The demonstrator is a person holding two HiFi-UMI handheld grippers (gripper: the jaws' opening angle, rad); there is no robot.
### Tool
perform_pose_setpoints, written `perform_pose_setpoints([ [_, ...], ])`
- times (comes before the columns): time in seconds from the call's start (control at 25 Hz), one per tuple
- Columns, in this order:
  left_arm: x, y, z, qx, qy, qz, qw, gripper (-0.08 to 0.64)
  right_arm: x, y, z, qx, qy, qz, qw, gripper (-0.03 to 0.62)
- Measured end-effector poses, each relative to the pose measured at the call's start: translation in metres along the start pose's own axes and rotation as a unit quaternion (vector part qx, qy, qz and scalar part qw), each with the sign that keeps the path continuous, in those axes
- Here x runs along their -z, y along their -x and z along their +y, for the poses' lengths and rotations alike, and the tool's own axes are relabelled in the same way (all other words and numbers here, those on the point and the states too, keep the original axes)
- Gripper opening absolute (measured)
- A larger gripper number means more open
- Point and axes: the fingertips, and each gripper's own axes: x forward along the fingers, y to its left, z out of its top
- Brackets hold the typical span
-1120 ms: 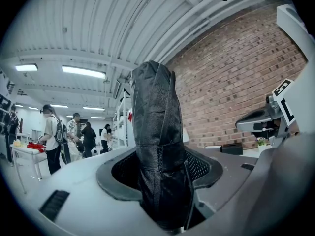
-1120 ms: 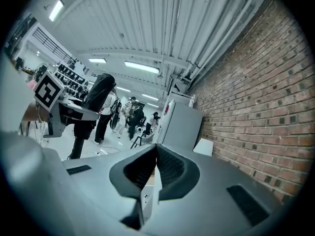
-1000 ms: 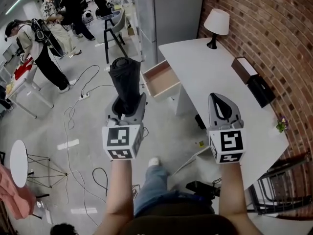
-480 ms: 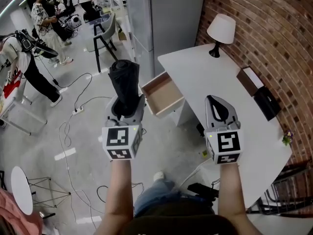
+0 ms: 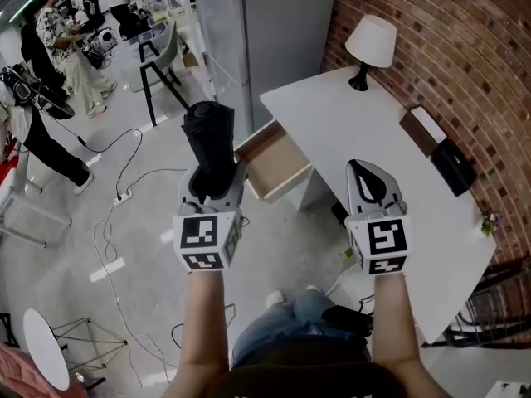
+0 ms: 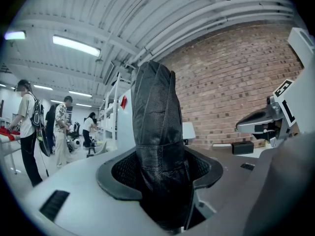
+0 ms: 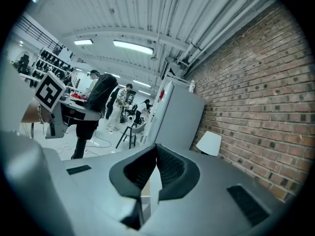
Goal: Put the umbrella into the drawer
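Draws nearer the open drawer (image 5: 274,161), umbrella (image 5: 207,135) clamped in left hand-held gripper (image 5: 215,184); right hand-held gripper (image 5: 365,171) closed, empty.

The left gripper (image 5: 216,171) and right gripper (image 5: 363,166) are pale grey, each with a black-and-white marker cube (image 5: 206,240). Jeans (image 5: 286,326) are blue, shoes (image 5: 275,299) white

Seemingly a big lab or workshop hall with one corner dressed as a room. The bare grey floor (image 5: 153,251) has trailing cables (image 5: 101,226). Strip lights (image 6: 76,45) hang under a ribbed ceiling (image 6: 162,9), and people (image 5: 76,52) work far off. A white desk (image 5: 365,135) and lamp (image 5: 368,44) stand by a brick wall (image 5: 448,40).
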Motion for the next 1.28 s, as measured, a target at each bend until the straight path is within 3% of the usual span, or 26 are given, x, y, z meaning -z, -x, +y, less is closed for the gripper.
perform_pose_setpoints([
  [0.24,0.007,-0.011,0.002,0.005,0.008,0.001,1.0000,0.244,0.007,-0.008,-0.006,0.006,0.006,0.009,1.000,0.000],
  [0.44,0.008,-0.023,0.007,0.002,0.005,0.001,1.0000,0.244,0.006,-0.026,0.000,-0.014,0.015,0.006,1.000,0.000],
  [0.64,0.015,-0.047,0.019,-0.005,0.005,0.007,1.0000,0.244,0.011,-0.058,-0.006,-0.020,-0.002,-0.001,1.000,0.000],
  [0.88,0.021,-0.103,0.036,-0.009,0.002,0.020,0.9998,0.244,0.019,-0.117,-0.030,-0.032,-0.031,0.000,0.999,-0.001],
  [1.28,0.024,-0.217,0.067,-0.023,0.012,0.036,0.9990,0.244,0.022,-0.240,-0.077,-0.055,-0.018,0.014,0.998,-0.001],
])
